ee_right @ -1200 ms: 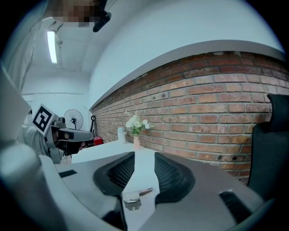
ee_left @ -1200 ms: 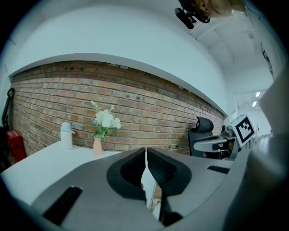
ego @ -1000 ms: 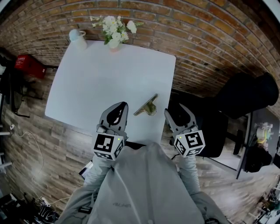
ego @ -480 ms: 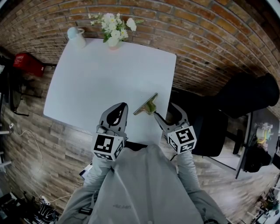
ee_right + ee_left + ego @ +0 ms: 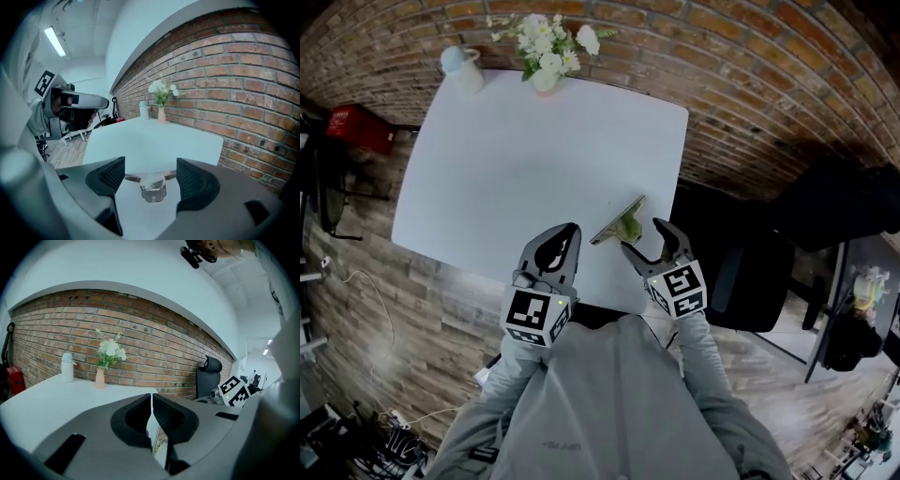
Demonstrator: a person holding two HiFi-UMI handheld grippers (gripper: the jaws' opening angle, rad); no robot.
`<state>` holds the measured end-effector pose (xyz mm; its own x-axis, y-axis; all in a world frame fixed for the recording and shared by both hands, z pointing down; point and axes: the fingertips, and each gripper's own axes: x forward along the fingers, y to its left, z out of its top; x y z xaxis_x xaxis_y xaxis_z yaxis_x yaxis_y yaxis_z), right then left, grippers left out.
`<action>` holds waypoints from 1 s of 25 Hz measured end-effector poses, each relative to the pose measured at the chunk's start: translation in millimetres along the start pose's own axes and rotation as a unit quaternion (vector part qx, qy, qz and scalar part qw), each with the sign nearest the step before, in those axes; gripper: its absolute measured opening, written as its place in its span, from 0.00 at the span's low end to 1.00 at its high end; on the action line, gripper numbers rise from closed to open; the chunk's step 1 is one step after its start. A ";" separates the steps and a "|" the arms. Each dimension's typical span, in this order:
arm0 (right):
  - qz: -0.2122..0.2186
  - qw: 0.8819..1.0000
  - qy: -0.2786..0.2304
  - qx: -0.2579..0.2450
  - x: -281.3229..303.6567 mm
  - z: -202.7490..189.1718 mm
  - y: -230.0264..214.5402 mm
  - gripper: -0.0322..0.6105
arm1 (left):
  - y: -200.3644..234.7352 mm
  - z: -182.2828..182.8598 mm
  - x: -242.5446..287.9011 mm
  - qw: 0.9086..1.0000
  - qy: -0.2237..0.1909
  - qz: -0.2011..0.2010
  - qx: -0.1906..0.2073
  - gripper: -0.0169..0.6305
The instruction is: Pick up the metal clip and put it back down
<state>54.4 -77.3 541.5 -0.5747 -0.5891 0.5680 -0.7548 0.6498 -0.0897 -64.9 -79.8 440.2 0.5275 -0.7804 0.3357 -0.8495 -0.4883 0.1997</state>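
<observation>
**Reaching around the metal clip with the right gripper open**

In the head view the right gripper (image 5: 644, 236) sits at the lower middle of the frame, just right of centre, over the near right corner of the white table (image 5: 534, 159). Its two jaws are spread apart, one on either side of the metal clip (image 5: 619, 223). The clip lies on the tabletop close to the table's right edge, with its long flat bar slanting up toward the right of the frame.

The right gripper view shows the same thing up close. The right gripper (image 5: 151, 173) is released and wide, and the metal clip (image 5: 152, 185) rests on the table between the two dark ribbed pads (image 5: 108, 176). The ends of its bar reach toward each pad. Whether either pad touches the clip cannot be told.

The left gripper (image 5: 565, 234) is just left of the clip in the head view, near the table's front edge. In the left gripper view, the left gripper (image 5: 151, 401) has its jaws pressed together, with only a thin slit between them and nothing held.

At the top of the head view a vase of white flowers (image 5: 546, 56) and a pale bottle (image 5: 461, 67) stand at the table's far edge, against the brick wall (image 5: 750, 84).
</observation>
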 end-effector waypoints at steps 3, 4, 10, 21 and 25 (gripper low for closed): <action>0.002 1.000 0.023 -0.012 15.2 -13.6 -1.0 0.56 | 0.2 -8.1 6.1 1.000 0.010 -0.005 -0.004 0.08; 0.002 0.999 0.031 -0.014 20.1 -18.4 -1.5 0.56 | 0.3 -10.5 8.0 1.000 0.013 -0.007 -0.005 0.08; 0.015 0.997 0.070 -0.021 46.0 -45.7 -2.2 0.56 | 2.6 -20.8 20.6 1.000 0.025 -0.012 -0.010 0.08; 0.014 0.993 0.113 -0.031 68.6 -70.9 -2.3 0.56 | 9.6 -28.8 31.8 0.999 0.031 -0.014 -0.014 0.08; 0.012 0.992 0.119 -0.030 70.2 -75.3 -1.0 0.56 | 11.8 -29.6 29.4 0.999 0.031 -0.013 -0.015 0.08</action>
<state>38.6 -83.1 643.0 -0.4959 -0.4476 0.7442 -0.7177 0.6937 -0.0610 -59.6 -97.0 479.7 0.5494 -0.7408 0.3866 -0.8354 -0.4960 0.2368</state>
